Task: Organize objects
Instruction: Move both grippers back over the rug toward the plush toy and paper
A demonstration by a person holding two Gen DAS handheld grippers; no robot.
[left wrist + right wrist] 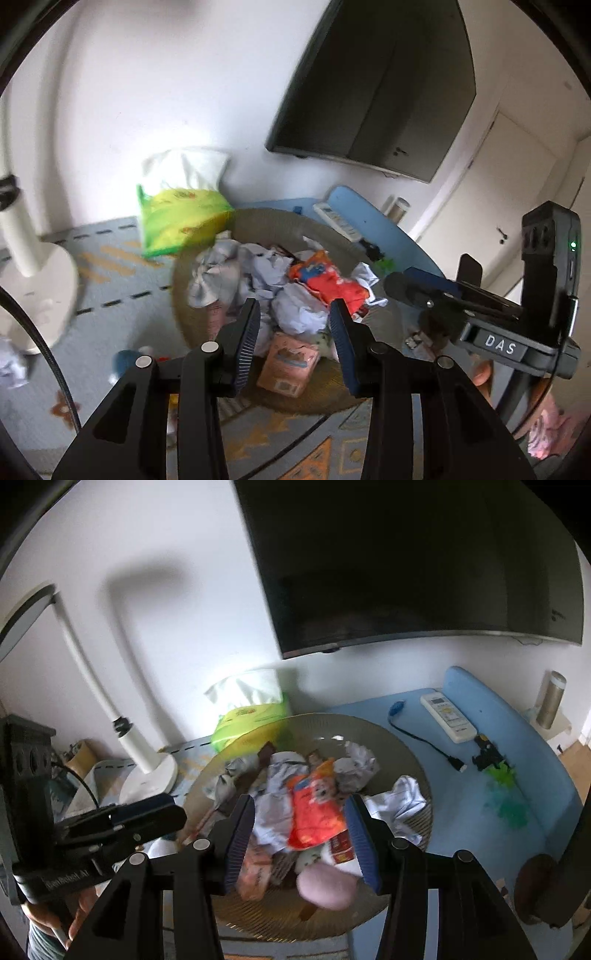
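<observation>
A round woven basket (207, 236) (399, 738) on the table holds crumpled white papers (299, 314) (354, 764), an orange snack packet (328, 284) (314, 812), a pink tissue pack (288, 362) and a pink soft thing (325, 886). My left gripper (293, 325) is open and empty, hovering over the basket's near side. My right gripper (299, 819) is open and empty above the orange packet. Each gripper shows at the edge of the other's view.
A green tissue bag (181, 218) (251, 720) stands behind the basket. A white lamp base (40, 291) (147, 775) is at left. A white remote (447, 712), a black cable (424, 742) and a small toy (487, 757) lie on the blue tray (535, 812). A dark TV (406, 561) hangs above.
</observation>
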